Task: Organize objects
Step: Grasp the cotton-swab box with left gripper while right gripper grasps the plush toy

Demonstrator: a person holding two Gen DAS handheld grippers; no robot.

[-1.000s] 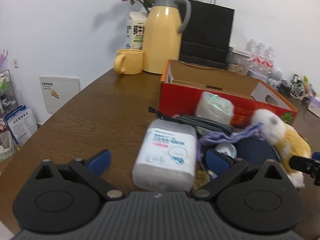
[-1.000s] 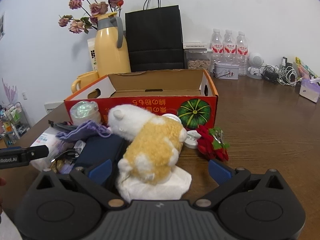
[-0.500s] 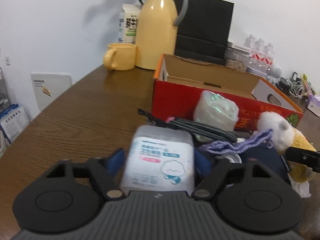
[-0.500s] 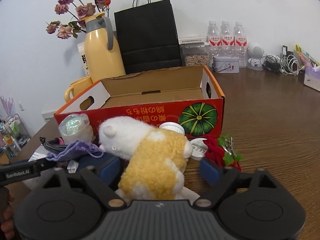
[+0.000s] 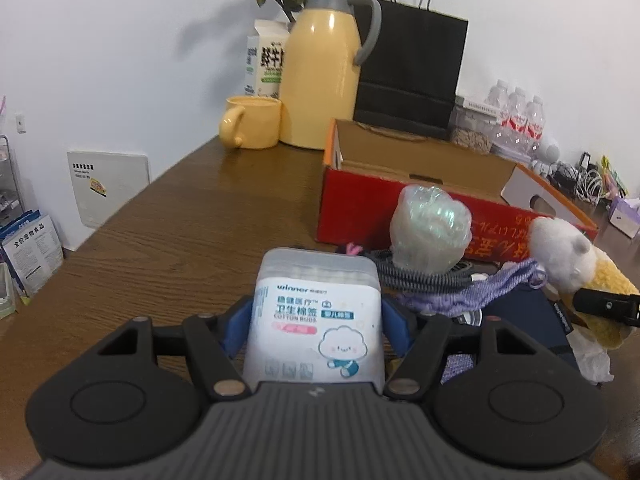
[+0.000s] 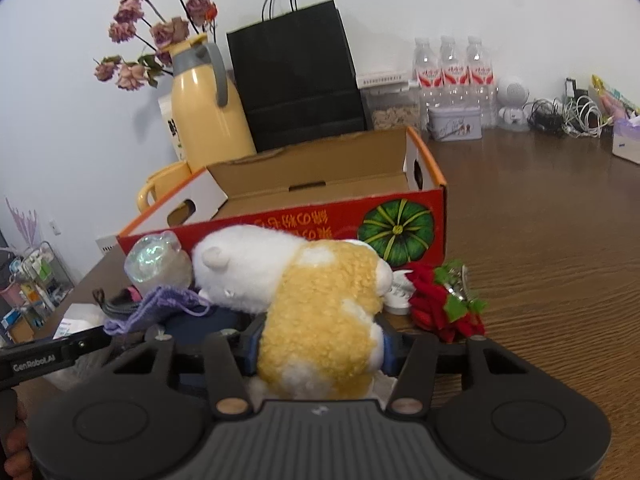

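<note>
With both pickups in hand, left gripper jaws sit clamped on the clear plastic cotton-bud box w/ white label; right gripper jaws are closing on the white-and-yellow plush toy, both still low by the clutter on the brown wooden bench. Next, I'd say: lift, carry into the open red cardboard box just behind.

At the back of the wooden worktop stand a yellow thermos jug, a yellow mug, a black paper bag and three water bottles; cables lie tangled nearby.

Left gripper clamped (both pads pressing); right gripper jaws closing.
</note>
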